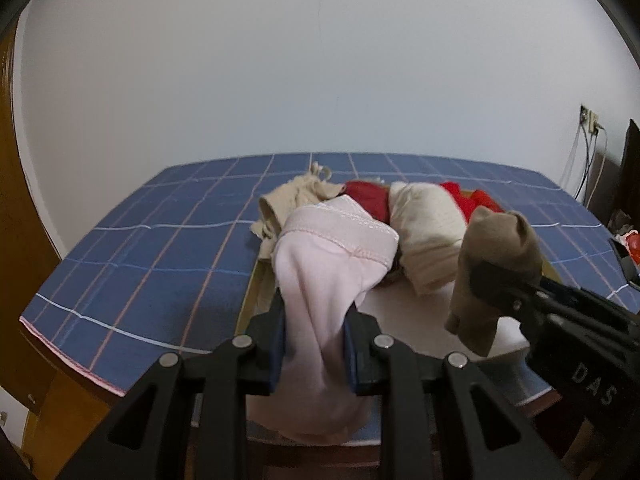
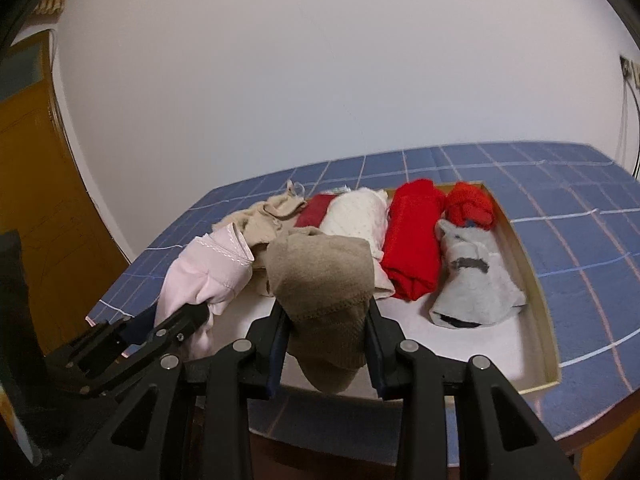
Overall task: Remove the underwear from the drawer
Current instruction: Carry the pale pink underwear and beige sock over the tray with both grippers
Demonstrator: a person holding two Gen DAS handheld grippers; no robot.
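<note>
My left gripper (image 1: 316, 320) is shut on pale pink underwear (image 1: 332, 256), which hangs over the left edge of the shallow drawer tray (image 2: 532, 276). The same pink underwear (image 2: 208, 264) and the left gripper (image 2: 176, 320) show at the left of the right wrist view. My right gripper (image 2: 326, 312) is shut on a brown-olive garment (image 2: 320, 276), held above the tray's white floor; that brown-olive garment (image 1: 492, 256) and the right gripper (image 1: 516, 300) appear at the right of the left wrist view. In the tray lie a cream roll (image 2: 356, 216), a red roll (image 2: 412, 240), a red bundle (image 2: 470, 200) and a grey garment (image 2: 472, 280).
A beige garment (image 1: 288, 200) lies on the blue checked cloth (image 1: 152, 240) just left of the tray. The table stands against a white wall. A wooden frame (image 2: 36, 168) rises on the left, and a socket with cables (image 1: 590, 124) sits on the wall at the right.
</note>
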